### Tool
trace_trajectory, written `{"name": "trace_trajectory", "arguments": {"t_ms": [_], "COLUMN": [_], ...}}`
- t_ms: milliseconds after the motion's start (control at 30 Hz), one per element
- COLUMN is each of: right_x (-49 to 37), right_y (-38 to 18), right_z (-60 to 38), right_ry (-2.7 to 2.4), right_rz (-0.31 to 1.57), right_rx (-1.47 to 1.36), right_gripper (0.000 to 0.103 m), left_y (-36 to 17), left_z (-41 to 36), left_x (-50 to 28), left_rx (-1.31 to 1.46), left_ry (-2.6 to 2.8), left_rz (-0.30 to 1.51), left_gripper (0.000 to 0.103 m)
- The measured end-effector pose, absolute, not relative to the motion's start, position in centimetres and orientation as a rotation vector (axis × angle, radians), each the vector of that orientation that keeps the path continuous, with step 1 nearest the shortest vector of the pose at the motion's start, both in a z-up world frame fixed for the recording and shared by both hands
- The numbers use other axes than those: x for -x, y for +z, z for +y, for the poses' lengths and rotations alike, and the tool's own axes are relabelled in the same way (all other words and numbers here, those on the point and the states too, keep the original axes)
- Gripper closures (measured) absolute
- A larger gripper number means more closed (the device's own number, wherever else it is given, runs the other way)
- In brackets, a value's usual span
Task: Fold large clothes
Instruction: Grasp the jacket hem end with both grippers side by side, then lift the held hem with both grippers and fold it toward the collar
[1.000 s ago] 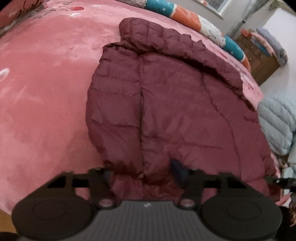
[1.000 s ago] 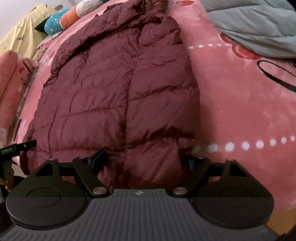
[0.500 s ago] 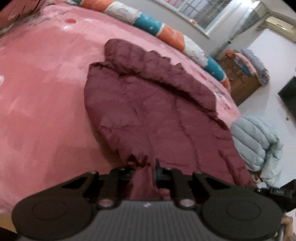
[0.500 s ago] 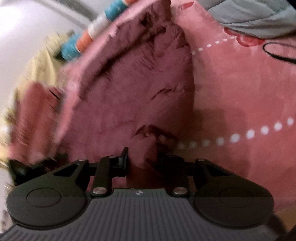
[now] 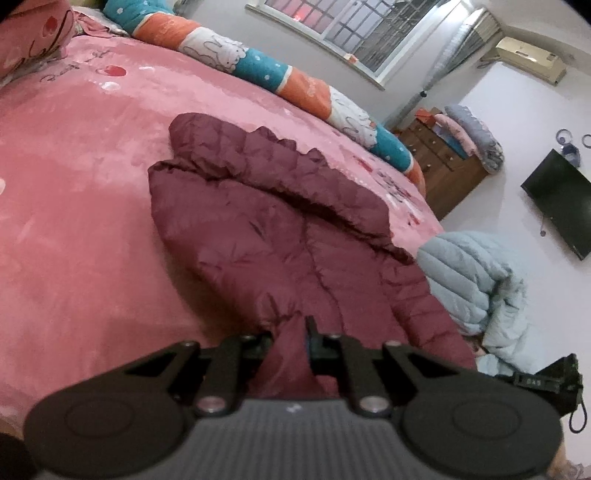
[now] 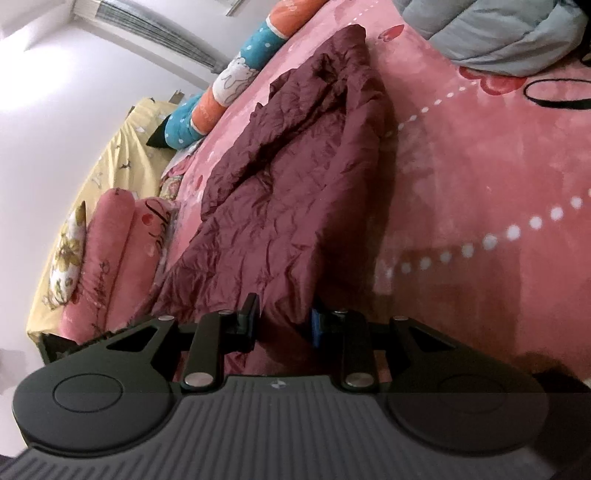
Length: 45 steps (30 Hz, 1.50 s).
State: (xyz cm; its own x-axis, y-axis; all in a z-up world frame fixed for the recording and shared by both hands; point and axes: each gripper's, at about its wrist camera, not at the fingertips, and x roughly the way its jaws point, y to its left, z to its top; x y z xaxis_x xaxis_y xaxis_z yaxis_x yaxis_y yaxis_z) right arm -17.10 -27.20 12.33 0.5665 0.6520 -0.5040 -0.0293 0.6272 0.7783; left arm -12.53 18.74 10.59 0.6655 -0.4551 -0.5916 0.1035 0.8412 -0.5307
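We see a dimly lit bedroom with soft, low-contrast colour. In the left wrist view, pale daylight comes through a barred window (image 5: 354, 33) at the top. In the right wrist view, a white wall (image 6: 40, 77) glares, washed out. Faint shadows lie on the plush pink bedspread (image 6: 461, 177). Fisheye bending curves both views' edges, and slight blur softens detail.

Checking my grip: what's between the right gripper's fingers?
A bunched fold of the maroon jacket's hem sits pinched in the right gripper, per the right wrist view.
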Motion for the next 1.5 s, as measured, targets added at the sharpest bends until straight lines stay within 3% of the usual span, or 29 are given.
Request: {"name": "trace_trajectory", "arguments": {"t_ms": [233, 600, 667, 733, 767, 867, 933, 1033, 1167, 1267, 1500], "right_x": [18.3, 15.7, 15.2, 14.7, 14.4, 13.6, 13.3, 12.8, 13.1, 13.2, 12.1], "right_y": [13.1, 12.1, 11.9, 11.5, 11.2, 10.5, 10.0, 9.7, 10.0, 10.4, 12.4], "right_z": [-27.5, -26.4, -26.0, -25.4, -25.1, -24.6, -24.6, -24.4, -24.5, -25.5, -28.8], "right_ry": [0.486, 0.336, 0.324, 0.304, 0.292, 0.283, 0.271, 0.291, 0.335, 0.378, 0.522], "right_rz": [0.869, 0.991, 1.014, 1.046, 1.057, 1.096, 1.120, 1.138, 1.135, 1.110, 0.914], "right_rx": [-0.814, -0.646, -0.634, -0.607, -0.587, -0.560, -0.549, -0.546, -0.562, -0.642, -1.001], "right_gripper": [0.070, 0.066, 0.059, 0.022, 0.009, 0.009, 0.015, 0.048, 0.072, 0.079, 0.082], "left_y": [11.6, 8.2, 7.9, 7.5, 7.3, 6.4, 5.8, 5.1, 5.6, 6.8, 11.8], "left_z": [18.8, 17.6, 17.2, 17.0, 16.9, 16.7, 16.6, 16.3, 16.4, 16.8, 19.6], "left_x": [13.6, 12.1, 11.7, 11.7, 11.6, 11.4, 11.3, 11.0, 10.9, 10.7, 8.5], "left_rx": [0.452, 0.366, 0.349, 0.343, 0.343, 0.330, 0.325, 0.311, 0.341, 0.374, 0.596], "left_ry": [-0.350, -0.314, -0.316, -0.318, -0.315, -0.298, -0.295, -0.305, -0.340, -0.358, -0.410], "left_rz": [0.786, 0.890, 0.905, 0.916, 0.923, 0.954, 0.971, 0.998, 0.981, 0.947, 0.803], "left_gripper": [0.094, 0.094, 0.094, 0.094, 0.093, 0.091, 0.090, 0.090, 0.096, 0.097, 0.097]}}
